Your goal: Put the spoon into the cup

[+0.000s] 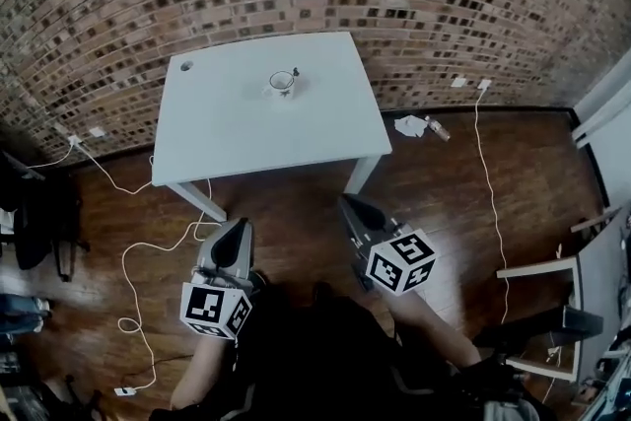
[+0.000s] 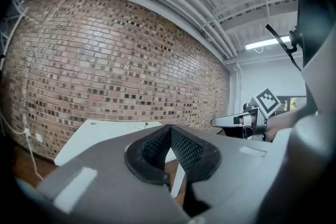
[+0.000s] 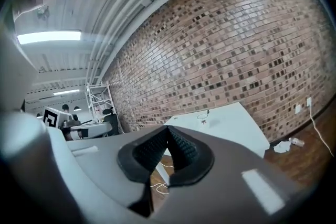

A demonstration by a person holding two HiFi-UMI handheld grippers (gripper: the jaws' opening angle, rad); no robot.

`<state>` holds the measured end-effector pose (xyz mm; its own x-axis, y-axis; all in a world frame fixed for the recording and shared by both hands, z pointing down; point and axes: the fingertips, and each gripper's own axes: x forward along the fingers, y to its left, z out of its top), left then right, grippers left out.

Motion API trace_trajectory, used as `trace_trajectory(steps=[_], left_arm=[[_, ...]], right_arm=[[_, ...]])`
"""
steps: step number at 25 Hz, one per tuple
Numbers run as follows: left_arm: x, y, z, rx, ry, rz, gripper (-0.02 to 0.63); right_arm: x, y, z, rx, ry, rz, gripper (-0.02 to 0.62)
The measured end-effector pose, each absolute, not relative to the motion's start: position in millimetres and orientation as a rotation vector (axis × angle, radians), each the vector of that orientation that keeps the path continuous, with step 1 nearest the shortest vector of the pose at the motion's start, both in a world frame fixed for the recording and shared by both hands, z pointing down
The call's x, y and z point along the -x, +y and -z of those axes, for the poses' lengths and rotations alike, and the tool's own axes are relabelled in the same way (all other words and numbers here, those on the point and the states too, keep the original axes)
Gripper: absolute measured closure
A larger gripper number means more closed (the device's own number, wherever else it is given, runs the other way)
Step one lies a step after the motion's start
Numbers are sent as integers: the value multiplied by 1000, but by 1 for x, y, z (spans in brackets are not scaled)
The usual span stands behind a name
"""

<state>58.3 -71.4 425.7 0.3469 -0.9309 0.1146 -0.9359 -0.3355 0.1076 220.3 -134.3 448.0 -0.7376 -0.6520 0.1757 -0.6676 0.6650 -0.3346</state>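
A white cup (image 1: pixel 281 84) stands near the far middle of the white table (image 1: pixel 246 133), and a spoon (image 1: pixel 295 72) sticks up from it. The cup is tiny in the left gripper view (image 2: pixel 140 126) and in the right gripper view (image 3: pixel 203 117). Both grippers hang over the wooden floor, well short of the table's near edge. My left gripper (image 1: pixel 235 230) is shut with nothing between its pads (image 2: pixel 157 147). My right gripper (image 1: pixel 352 208) is also shut and empty, its pads (image 3: pixel 181 147) meeting at the tip.
White cables (image 1: pixel 138 251) trail over the floor on the left, and another cable (image 1: pixel 490 192) runs on the right. Crumpled paper (image 1: pixel 410 124) and a small bottle lie by the wall. Chairs (image 1: pixel 552 311) stand at the right, a dark bag (image 1: pixel 39 212) at the left.
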Motion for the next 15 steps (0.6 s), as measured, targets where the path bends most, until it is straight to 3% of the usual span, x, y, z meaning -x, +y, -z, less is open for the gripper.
trace_trajectory(steps=[15], left_arm=[[38,60,-401,-2556,-1619,-1,612]], right_arm=[[-125,-17,-418,-1241,-2824,-558,589]])
